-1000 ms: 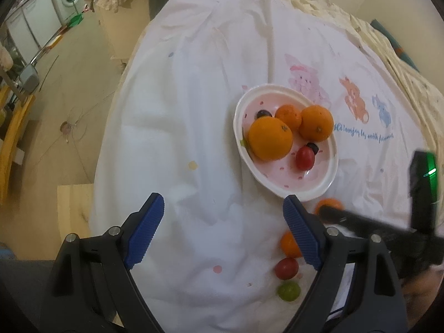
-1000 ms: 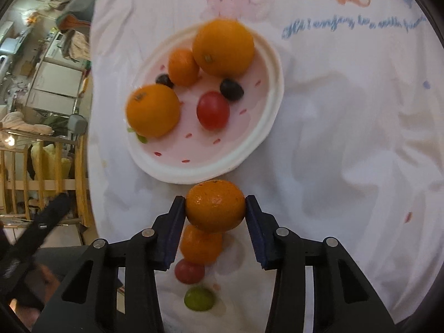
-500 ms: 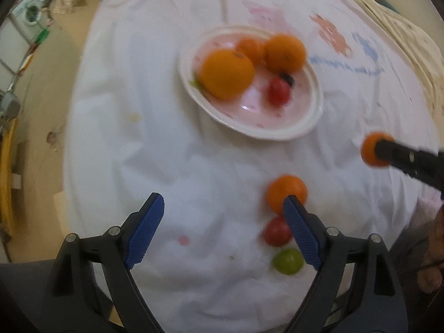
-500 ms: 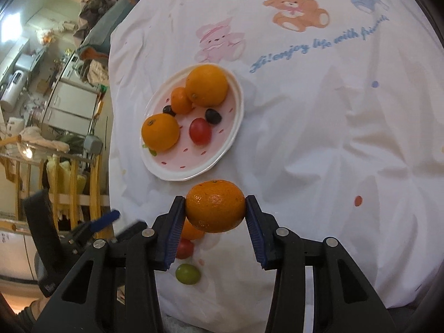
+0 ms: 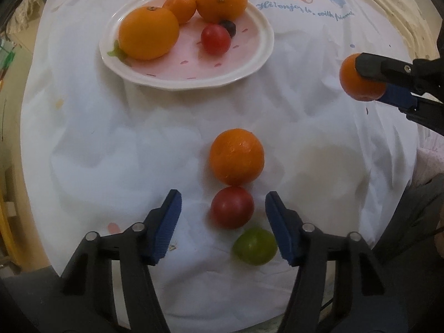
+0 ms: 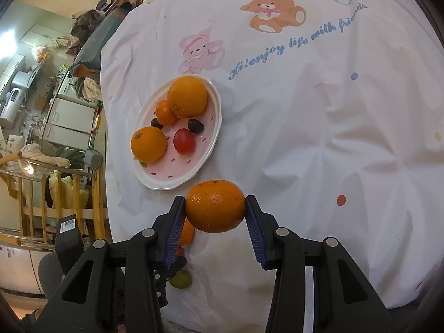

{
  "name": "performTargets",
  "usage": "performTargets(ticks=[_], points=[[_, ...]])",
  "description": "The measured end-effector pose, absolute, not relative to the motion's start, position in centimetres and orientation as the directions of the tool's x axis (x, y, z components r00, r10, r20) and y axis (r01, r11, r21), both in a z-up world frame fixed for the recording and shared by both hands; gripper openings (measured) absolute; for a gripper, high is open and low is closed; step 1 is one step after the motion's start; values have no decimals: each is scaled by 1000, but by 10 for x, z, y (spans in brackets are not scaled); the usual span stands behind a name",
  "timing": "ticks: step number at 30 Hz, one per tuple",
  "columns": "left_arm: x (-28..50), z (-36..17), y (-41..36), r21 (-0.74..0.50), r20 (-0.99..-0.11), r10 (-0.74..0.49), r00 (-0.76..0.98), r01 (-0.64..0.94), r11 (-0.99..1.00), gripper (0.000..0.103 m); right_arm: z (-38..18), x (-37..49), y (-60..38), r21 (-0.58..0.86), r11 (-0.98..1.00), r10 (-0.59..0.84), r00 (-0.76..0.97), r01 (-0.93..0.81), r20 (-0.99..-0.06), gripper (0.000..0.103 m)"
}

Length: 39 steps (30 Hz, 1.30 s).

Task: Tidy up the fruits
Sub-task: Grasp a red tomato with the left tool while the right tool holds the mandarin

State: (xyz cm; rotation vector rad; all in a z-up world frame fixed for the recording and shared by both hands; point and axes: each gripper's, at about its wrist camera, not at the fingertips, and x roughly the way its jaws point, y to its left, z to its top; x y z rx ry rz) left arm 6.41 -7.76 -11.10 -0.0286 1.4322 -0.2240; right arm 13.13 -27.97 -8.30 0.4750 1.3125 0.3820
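Lighting is soft, even and fairly bright on the white cloth (image 5: 138,144), with a slightly warm cast. Fruit throws only faint, short shadows; the orange (image 6: 215,206) in my right tongs shows small speckled highlights. A bright glare patch sits on the wall (image 6: 9,36) at upper left of my right view. Both views bend strongly at the rims, with dark corners. Focus is slightly soft, edges more so.
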Motion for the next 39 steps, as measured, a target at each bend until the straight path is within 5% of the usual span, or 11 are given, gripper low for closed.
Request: performTargets(ticks=[2, 5, 23, 39], points=[[65, -113, -80, -158, -979, -173, 107, 143, 977, 38, -82, 132, -279, 538, 843, 526, 220, -5, -821, 46], [62, -115, -86, -146, -981, -165, 100, 177, 973, 28, -81, 133, -274, 533, 846, 523, 224, -19, -822, 46], [58, -75, -67, -147, -971, -176, 163, 171, 974, 27, -75, 137, -268, 534, 844, 529, 237, -48, -815, 46], [78, -30, -10, -75, -943, -47, 328, -73, 995, 27, -30, 127, -277, 610, 781, 611, 372, -136, -699, 46]])
